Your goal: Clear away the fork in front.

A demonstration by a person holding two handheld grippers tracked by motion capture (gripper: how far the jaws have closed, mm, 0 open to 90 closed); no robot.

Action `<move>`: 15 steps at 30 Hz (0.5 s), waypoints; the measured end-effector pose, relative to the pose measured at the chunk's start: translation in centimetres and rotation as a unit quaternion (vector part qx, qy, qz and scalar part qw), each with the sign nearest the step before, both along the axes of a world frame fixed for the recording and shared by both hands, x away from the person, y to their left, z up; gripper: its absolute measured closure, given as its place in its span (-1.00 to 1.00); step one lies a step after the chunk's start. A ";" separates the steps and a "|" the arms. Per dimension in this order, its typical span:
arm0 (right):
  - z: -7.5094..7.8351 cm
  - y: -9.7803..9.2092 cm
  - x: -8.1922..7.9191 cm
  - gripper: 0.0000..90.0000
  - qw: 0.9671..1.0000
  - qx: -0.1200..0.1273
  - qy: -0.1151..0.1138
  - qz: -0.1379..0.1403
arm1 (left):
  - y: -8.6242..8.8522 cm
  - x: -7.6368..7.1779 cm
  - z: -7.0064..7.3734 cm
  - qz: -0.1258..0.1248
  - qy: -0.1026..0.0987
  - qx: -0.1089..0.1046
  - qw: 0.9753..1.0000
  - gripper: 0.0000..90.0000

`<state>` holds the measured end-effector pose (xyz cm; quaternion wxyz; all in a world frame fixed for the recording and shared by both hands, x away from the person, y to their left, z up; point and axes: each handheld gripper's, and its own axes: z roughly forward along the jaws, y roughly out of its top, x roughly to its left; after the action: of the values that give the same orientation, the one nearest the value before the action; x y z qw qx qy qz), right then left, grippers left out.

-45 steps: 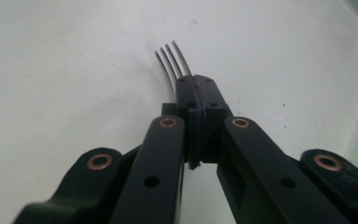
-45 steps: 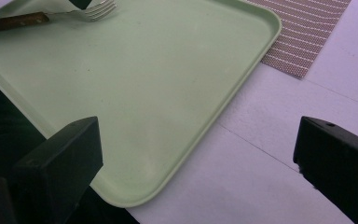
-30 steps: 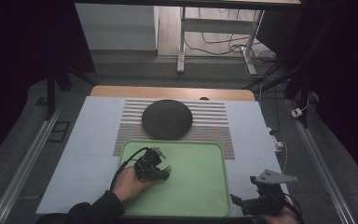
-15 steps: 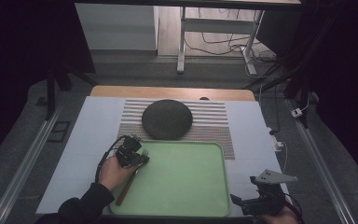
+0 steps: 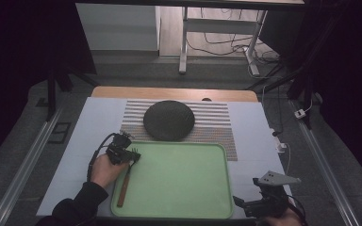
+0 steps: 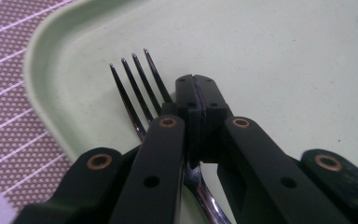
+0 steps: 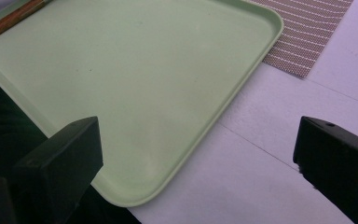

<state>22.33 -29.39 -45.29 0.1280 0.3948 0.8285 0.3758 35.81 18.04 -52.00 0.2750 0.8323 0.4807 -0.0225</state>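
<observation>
Left gripper (image 6: pixel 198 95) pinches a wooden-handled steel fork (image 6: pixel 137 86) over the smooth green tray (image 5: pixel 188 188), while right gripper (image 7: pixel 196 158) hangs spread wide at its corner.

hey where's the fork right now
In the high view the fork lies along the green tray's left edge, wooden handle toward the person, with the left gripper over its tines.
</observation>
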 end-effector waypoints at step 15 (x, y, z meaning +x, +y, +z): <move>0.0 0.0 0.0 -0.96 1.000 -0.001 -0.002 0.000 | 0.9 -2.1 2.7 -0.041 -0.076 -0.053 0.995 -0.06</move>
<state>22.28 -29.36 -45.26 0.1300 0.3937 0.8288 0.3758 33.70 18.97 -49.34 0.3531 0.8347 0.4225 0.0043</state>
